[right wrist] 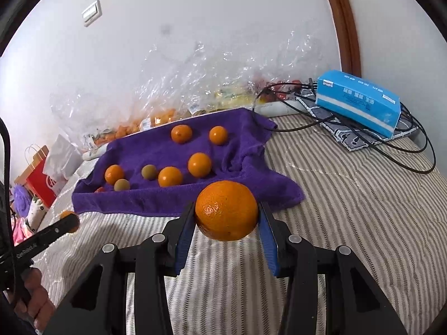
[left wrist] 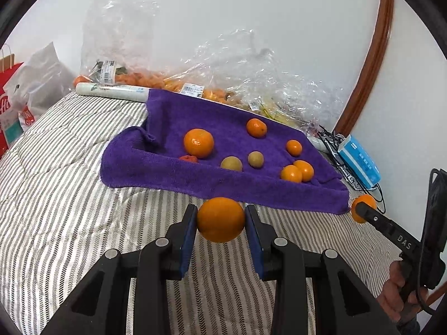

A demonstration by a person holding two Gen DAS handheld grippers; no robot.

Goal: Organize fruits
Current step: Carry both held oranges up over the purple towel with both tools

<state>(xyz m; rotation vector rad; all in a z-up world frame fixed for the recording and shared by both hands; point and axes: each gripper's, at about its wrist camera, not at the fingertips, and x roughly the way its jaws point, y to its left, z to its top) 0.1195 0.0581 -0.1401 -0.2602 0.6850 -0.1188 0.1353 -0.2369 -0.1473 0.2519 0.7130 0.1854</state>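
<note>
A purple towel (left wrist: 167, 173) (right wrist: 139, 198) lies on striped bedding and carries several oranges, two greenish-brown fruits (left wrist: 255, 159) (right wrist: 149, 171) and a small red fruit (left wrist: 188, 158). Just short of the towel's near edge, my left gripper (left wrist: 220, 217) is shut on a smooth orange (left wrist: 220, 224) held above the bedding. My right gripper (right wrist: 226, 212) is shut on a larger, dimpled orange (right wrist: 226, 217) near the towel's right corner. Each gripper shows at the edge of the other's view, the right gripper (left wrist: 360, 209) and the left gripper (right wrist: 69, 220), with its orange partly hidden.
Clear plastic bags (left wrist: 245, 78) (right wrist: 178, 95) of fruit lean on the wall behind the towel. A blue tissue box (right wrist: 360, 100) (left wrist: 359, 162) and black cables (right wrist: 405, 150) lie to the right. A paper roll (left wrist: 111, 90) and a red paper bag (right wrist: 39, 184) sit at the left.
</note>
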